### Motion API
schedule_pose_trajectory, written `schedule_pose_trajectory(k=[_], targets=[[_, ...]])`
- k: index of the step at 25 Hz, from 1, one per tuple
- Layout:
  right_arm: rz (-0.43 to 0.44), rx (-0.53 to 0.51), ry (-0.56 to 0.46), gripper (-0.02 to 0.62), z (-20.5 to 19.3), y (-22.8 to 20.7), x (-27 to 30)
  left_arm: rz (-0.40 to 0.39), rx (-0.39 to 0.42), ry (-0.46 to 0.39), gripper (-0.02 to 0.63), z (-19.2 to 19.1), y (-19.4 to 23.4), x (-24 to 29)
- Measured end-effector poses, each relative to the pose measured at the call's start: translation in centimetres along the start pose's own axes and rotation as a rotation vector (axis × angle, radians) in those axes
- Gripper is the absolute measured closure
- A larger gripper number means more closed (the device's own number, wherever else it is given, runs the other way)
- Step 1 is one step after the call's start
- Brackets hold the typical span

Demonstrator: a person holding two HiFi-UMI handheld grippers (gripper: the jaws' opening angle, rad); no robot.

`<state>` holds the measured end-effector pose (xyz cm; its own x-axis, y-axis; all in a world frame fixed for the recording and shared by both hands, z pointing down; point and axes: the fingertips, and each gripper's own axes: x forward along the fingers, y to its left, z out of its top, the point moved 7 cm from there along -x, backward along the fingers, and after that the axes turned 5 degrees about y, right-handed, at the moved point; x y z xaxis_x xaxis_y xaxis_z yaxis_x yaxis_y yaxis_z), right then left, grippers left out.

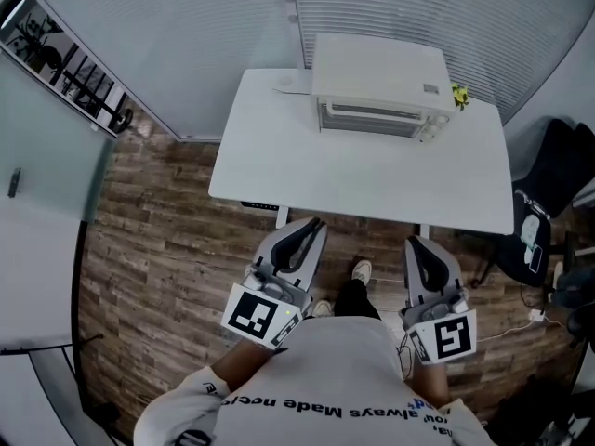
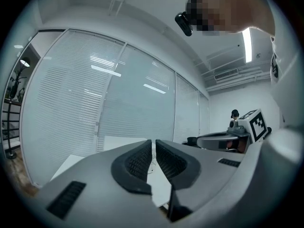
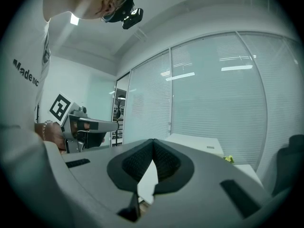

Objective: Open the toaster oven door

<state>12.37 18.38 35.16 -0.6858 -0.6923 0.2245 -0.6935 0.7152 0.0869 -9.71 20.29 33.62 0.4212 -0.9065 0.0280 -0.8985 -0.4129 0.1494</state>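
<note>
Left gripper (image 1: 312, 223) far from toaster oven (image 1: 376, 86)

Rm: brown wood-plank floor (image 1: 153, 249) w/ grey streaks. White rect. table (image 1: 372, 189) stands against a glass wall (image 1: 186, 45) covered by closed white blinds (image 1: 418, 7), slats horizontal, w/ vertical frame posts between panes. Left side: frosted glass partition (image 1: 42, 212) w/ a small dark handle (image 1: 14, 182). Dark rack-like gear (image 1: 70, 59) shows thru a strip at upper left. Right of table: black chair (image 1: 548, 189), w/ a pale cable (image 1: 521, 321) on the floor near it. Ceiling white, w/ a lit strip light (image 2: 246, 38) & a vent (image 2: 225, 74) further back. Light bars reflect on the blinds. Lighting cool & even.
</note>
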Motion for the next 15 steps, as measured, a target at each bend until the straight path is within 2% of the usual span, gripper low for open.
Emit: schedule_pose_trajectory(k=[15], targets=[[0.018,0.012,-0.006,0.588,0.8,-7.2,4.0,0.025,0.014,0.015,0.563,1.4,1.1,7.7]])
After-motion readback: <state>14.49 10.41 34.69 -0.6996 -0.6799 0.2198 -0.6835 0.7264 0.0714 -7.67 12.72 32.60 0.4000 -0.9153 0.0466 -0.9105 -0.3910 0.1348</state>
